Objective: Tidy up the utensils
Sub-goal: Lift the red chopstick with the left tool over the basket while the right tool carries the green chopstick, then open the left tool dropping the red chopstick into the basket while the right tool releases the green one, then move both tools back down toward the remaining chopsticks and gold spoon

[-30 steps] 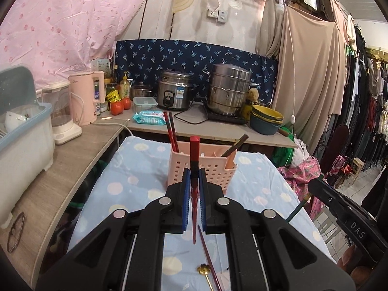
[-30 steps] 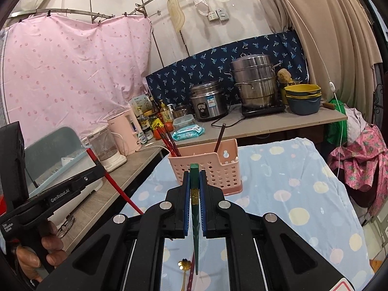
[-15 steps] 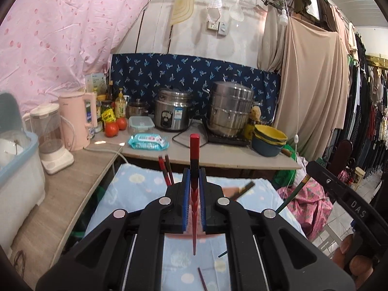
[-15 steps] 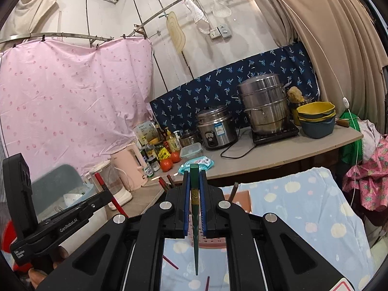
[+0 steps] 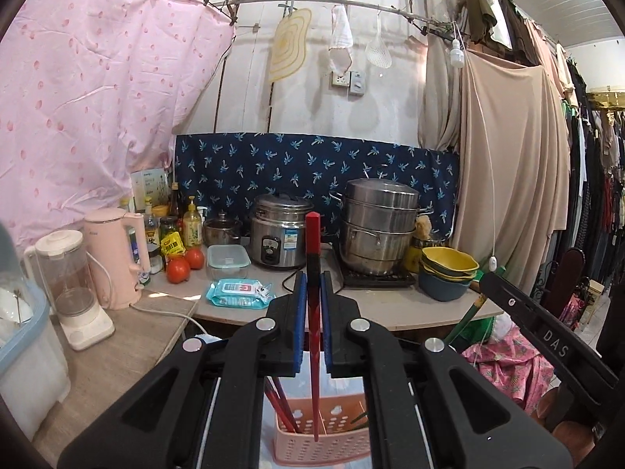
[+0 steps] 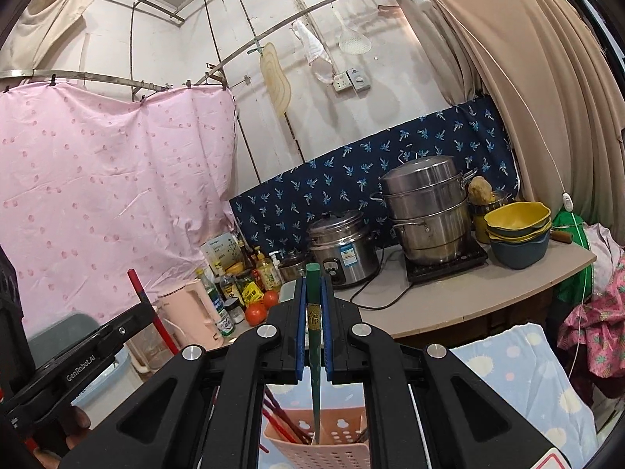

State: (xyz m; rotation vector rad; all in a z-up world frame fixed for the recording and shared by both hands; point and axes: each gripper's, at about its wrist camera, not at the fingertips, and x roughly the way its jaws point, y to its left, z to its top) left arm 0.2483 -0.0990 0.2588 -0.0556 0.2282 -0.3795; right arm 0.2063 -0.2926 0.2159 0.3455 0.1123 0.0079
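Note:
My left gripper (image 5: 312,297) is shut on a red chopstick (image 5: 313,258), held upright with its tip down inside the pink perforated basket (image 5: 324,445). Red chopsticks (image 5: 279,402) stand in the basket's left part. My right gripper (image 6: 312,305) is shut on a green chopstick (image 6: 313,351), its tip pointing into the same pink basket (image 6: 332,449), which holds red chopsticks (image 6: 279,422) on the left. The left gripper (image 6: 78,363) with its red chopstick (image 6: 150,312) shows at the right wrist view's left edge; the right gripper's body (image 5: 547,344) shows at the left wrist view's right.
The basket stands on a blue dotted cloth (image 6: 523,371). Behind is a counter (image 5: 390,305) with a rice cooker (image 5: 279,234), steel steamer pot (image 5: 379,226), stacked bowls (image 5: 447,269), tomatoes (image 5: 179,267), a pink kettle (image 5: 113,254) and a blender (image 5: 70,285).
Both grippers have moved forward over the basket and tilted up; the chopstick tips now point down into the basket. Both stay shut on their chopsticks.

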